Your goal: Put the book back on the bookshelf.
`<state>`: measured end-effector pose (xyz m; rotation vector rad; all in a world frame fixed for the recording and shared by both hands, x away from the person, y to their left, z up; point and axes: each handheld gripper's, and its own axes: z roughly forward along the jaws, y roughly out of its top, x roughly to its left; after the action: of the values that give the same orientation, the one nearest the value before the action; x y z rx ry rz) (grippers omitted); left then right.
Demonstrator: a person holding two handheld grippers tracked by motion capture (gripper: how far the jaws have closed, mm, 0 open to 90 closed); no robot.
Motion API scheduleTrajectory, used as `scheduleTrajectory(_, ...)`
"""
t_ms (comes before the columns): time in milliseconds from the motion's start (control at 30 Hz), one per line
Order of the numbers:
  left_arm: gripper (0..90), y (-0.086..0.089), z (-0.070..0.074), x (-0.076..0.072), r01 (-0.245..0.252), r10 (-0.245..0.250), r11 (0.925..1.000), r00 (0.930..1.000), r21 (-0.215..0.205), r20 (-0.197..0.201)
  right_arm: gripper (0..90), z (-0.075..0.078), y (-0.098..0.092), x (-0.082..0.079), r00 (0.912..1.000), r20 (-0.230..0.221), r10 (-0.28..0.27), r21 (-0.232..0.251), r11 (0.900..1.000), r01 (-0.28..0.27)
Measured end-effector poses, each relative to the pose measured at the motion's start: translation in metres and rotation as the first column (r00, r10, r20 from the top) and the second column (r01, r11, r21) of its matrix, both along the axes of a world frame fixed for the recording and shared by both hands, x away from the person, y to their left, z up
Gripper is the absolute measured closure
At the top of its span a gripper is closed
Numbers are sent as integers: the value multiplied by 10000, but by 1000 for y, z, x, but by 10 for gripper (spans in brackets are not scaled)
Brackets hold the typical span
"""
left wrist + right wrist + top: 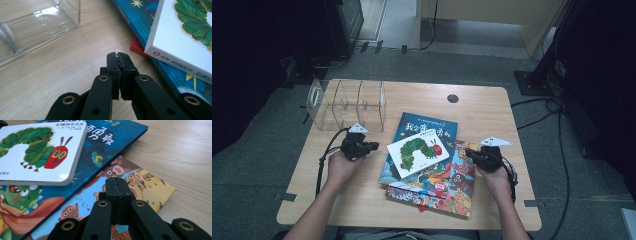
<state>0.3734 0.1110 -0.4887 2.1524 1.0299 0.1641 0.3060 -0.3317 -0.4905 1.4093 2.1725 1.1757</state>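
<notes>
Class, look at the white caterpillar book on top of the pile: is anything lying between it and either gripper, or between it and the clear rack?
Nothing visible. The caterpillar book lies uncovered on top of the pile. Bare table separates it from the left gripper; the right gripper hovers over the lower books' edge. The path to the clear rack crosses only open wood.

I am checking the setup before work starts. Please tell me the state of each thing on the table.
left tool: shut, holding nothing
right tool: shut, holding nothing
caterpillar book: closed, flat on top of the pile
blue book: closed, under the caterpillar book
animal book: closed, lower in the pile
clear rack: empty
</notes>
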Motion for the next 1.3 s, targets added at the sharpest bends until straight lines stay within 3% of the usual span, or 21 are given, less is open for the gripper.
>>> scheduleTrajectory(167, 900, -7, 3, 5, 155, -155, 9995, 9999, -259, -20, 899, 3, 8, 0, 10000, 23, -13, 334, 9994, 12)
scheduleTrajectory(567, 893, -26, -1, 14, 555, -557, 9982, 9984, -234, -92, 898, -1, 27, 1, 9994, -319, 136, 220, 9997, -129)
scheduleTrajectory(733, 900, -26, 0, 14, 600, -602, 9980, 9981, -182, -97, 898, -2, 36, 1, 9993, -260, 250, 223, 9995, -245)
scheduleTrajectory(1067, 900, -27, 1, 6, 911, -912, 9958, 9957, -67, -184, 900, -5, 42, 0, 9989, -350, 323, 13, 9995, -323)
scheduleTrajectory(1167, 900, -28, 1, 2, 953, -952, 9955, 9953, -2, -175, 900, -3, 44, -1, 9982, -395, 448, 266, 9987, -438)
scheduleTrajectory(1233, 900, -26, 1, 1, 948, -949, 9955, 9953, -49, -214, 900, -3, 48, -1, 9988, -203, 441, -97, 9990, -444)
scheduleTrajectory(1300, 900, -24, 1, 0, 952, -954, 9954, 9950, -83, -294, 900, -3, 49, 0, 9987, -184, 469, -93, 9988, -470)
